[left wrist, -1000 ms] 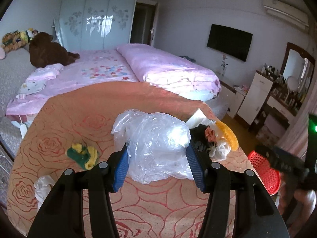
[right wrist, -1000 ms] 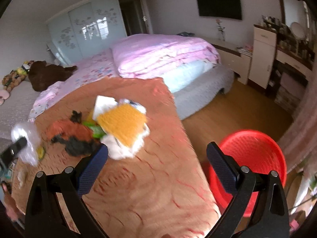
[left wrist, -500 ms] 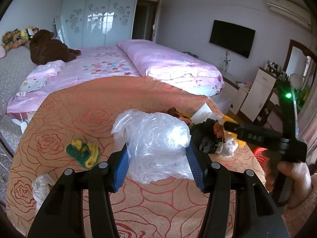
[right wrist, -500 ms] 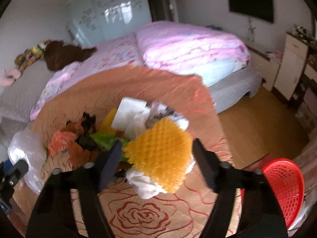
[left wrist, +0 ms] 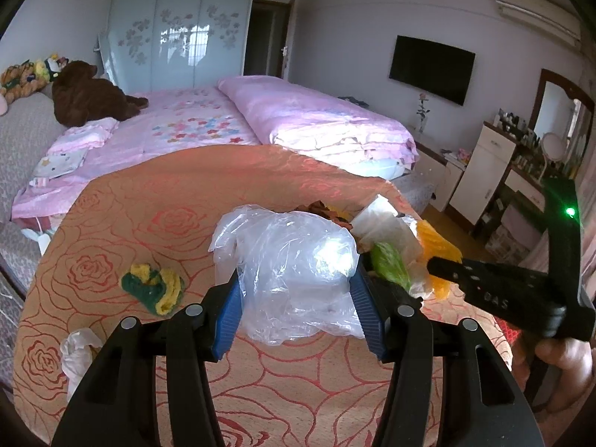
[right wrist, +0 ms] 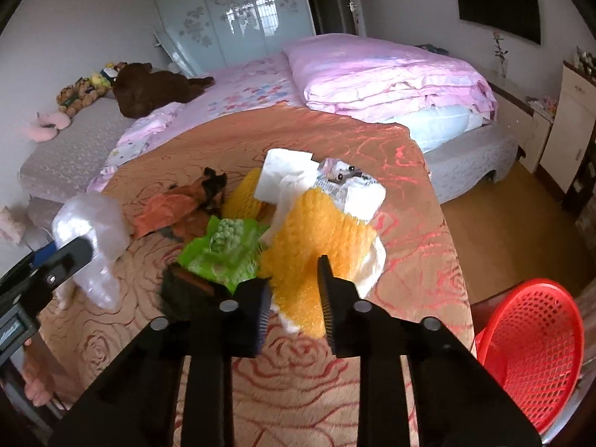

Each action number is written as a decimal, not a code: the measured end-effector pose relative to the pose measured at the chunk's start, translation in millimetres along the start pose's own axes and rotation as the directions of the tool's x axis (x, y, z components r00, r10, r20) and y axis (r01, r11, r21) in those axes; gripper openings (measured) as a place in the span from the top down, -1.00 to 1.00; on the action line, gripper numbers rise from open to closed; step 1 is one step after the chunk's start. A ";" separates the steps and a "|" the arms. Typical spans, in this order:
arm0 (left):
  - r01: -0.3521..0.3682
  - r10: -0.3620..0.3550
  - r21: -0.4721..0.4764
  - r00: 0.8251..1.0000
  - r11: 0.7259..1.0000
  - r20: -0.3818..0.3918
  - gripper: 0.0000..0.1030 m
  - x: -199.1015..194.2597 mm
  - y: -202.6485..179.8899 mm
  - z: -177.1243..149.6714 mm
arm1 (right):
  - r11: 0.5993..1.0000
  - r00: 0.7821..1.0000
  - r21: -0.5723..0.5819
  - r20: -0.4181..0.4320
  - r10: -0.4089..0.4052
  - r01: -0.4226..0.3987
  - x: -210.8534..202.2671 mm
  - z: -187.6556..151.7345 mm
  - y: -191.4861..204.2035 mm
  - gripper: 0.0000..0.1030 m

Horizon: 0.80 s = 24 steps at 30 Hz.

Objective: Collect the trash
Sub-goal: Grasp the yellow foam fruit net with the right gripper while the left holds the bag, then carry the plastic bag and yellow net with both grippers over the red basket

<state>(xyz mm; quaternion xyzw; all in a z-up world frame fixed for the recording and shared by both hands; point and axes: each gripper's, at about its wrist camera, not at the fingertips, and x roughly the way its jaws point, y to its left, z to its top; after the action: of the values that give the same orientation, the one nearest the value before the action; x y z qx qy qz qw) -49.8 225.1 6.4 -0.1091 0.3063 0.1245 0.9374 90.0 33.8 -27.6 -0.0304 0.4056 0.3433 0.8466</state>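
Note:
My left gripper (left wrist: pixel 298 309) is shut on a crumpled clear plastic bag (left wrist: pixel 294 260) that rests on the rose-patterned tabletop (left wrist: pixel 149 201). To its right lies a trash pile. The jaws of my right gripper (right wrist: pixel 294 298) are closing on an orange foam net (right wrist: pixel 320 234) at the pile's near edge, and both pads touch it. A green snack wrapper (right wrist: pixel 223 249), white paper (right wrist: pixel 283 175) and a brown-orange scrap (right wrist: pixel 175 208) lie beside the net. A green and yellow knitted scrap (left wrist: pixel 154 287) and a white tissue (left wrist: pixel 76 350) lie left of the bag.
A red mesh basket (right wrist: pixel 532 350) stands on the floor off the table's right edge. A bed with a pink quilt (right wrist: pixel 391 74) fills the space behind the table. A white dresser (left wrist: pixel 480 171) stands at the far right.
The right gripper moved left from the basket side onto the trash pile and narrowed its jaws around the orange foam net. The left gripper and its bag stayed put.

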 end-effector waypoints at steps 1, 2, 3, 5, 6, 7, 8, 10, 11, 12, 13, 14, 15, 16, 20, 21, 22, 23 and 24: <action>0.001 -0.001 0.000 1.000 1.000 0.000 -0.01 -0.5 -0.3 0.2 | 1.000 1.000 0.001 0.002 0.003 -0.003 -1.7 -1.6 -0.8 0.63; 0.001 -0.001 0.001 1.000 1.000 0.001 -0.01 -1.1 -1.2 0.0 | 1.000 1.000 0.002 0.009 0.002 -0.002 -6.5 -3.9 -0.3 0.64; 0.001 -0.001 0.002 1.000 1.000 0.001 -0.01 -1.5 -0.9 0.1 | 1.000 1.000 0.001 0.013 -0.001 0.001 -8.8 -4.9 0.3 0.67; 0.004 -0.004 0.005 1.000 1.000 0.005 -0.01 -3.2 -2.3 0.6 | 1.000 0.999 -0.005 0.035 -0.008 0.008 -17.2 -8.2 2.3 0.69; 0.005 -0.005 0.007 1.000 1.000 0.008 -0.01 -4.4 -3.3 0.6 | 1.000 0.999 -0.006 0.044 -0.010 0.010 -21.0 -9.2 3.0 0.70; 0.006 -0.006 0.009 1.000 1.000 0.010 -0.01 -5.4 -4.2 0.7 | 1.000 0.998 -0.005 0.055 -0.008 0.009 -25.8 -10.1 3.5 0.71; 0.007 -0.007 0.010 1.000 1.000 0.012 -0.01 -6.7 -4.8 0.9 | 1.000 0.998 -0.003 0.063 -0.006 0.007 -29.7 -10.7 3.7 0.71; 0.010 -0.010 0.012 1.000 1.000 0.018 -0.01 -9.3 -6.6 0.9 | 1.000 0.997 0.005 0.081 -0.002 0.001 -39.2 -12.9 4.4 0.71; 0.012 -0.012 0.013 1.000 1.000 0.022 -0.01 -11.5 -7.2 0.8 | 1.000 0.996 0.011 0.088 0.002 -0.003 -43.5 -13.5 4.5 0.71; 0.014 -0.015 0.013 1.000 1.000 0.026 -0.01 -13.6 -9.5 1.2 | 1.000 0.996 0.013 0.093 0.004 -0.006 -46.9 -13.5 4.8 0.71; 0.019 -0.020 0.015 0.999 1.000 0.031 -0.01 -15.3 -9.9 1.3 | 1.000 0.995 0.015 0.101 0.007 -0.008 -51.6 -14.4 5.0 0.71; 0.024 -0.025 0.018 0.999 1.000 0.038 -0.01 -17.7 -11.4 1.9 | 1.000 0.994 0.016 0.108 0.007 -0.009 -55.7 -15.3 5.2 0.71; 0.028 -0.029 0.021 0.999 0.999 0.042 -0.01 -19.2 -12.8 2.8 | 1.000 0.993 0.016 0.115 0.007 -0.009 -59.9 -16.2 5.9 0.71; 0.033 -0.034 0.025 0.998 0.999 0.046 -0.01 -20.9 -14.2 3.4 | 1.000 0.992 0.017 0.123 0.004 -0.006 -64.5 -17.5 6.0 0.71; 0.053 -0.054 0.031 0.997 0.998 0.053 -0.01 -24.9 -17.7 5.3 | 1.000 0.989 0.025 0.148 -0.007 0.003 -75.6 -19.3 4.2 0.71; 0.054 -0.056 0.032 0.997 0.998 0.054 -0.01 -25.5 -18.2 5.8 | 1.000 0.988 0.029 0.154 -0.007 0.002 -78.6 -19.4 2.8 0.71; 0.054 -0.056 0.035 0.997 0.998 0.056 -0.01 -26.6 -19.6 6.5 | 0.999 0.987 0.032 0.159 -0.008 0.003 -81.5 -19.6 2.2 0.71; 0.054 -0.056 0.038 0.997 0.998 0.058 -0.01 -26.9 -20.6 7.1 | 0.999 0.986 0.035 0.164 -0.009 0.003 -84.5 -19.8 1.8 0.71; 0.055 -0.057 0.041 0.997 0.998 0.059 -0.01 -27.2 -21.8 7.9 | 0.999 0.985 0.038 0.170 -0.012 0.006 -87.4 -19.6 0.2 0.71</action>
<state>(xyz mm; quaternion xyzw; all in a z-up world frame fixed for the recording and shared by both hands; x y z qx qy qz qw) -60.1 202.2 31.8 -0.0952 0.2772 0.0954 0.9513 38.8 -21.2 21.2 0.0129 0.3379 0.3334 0.8801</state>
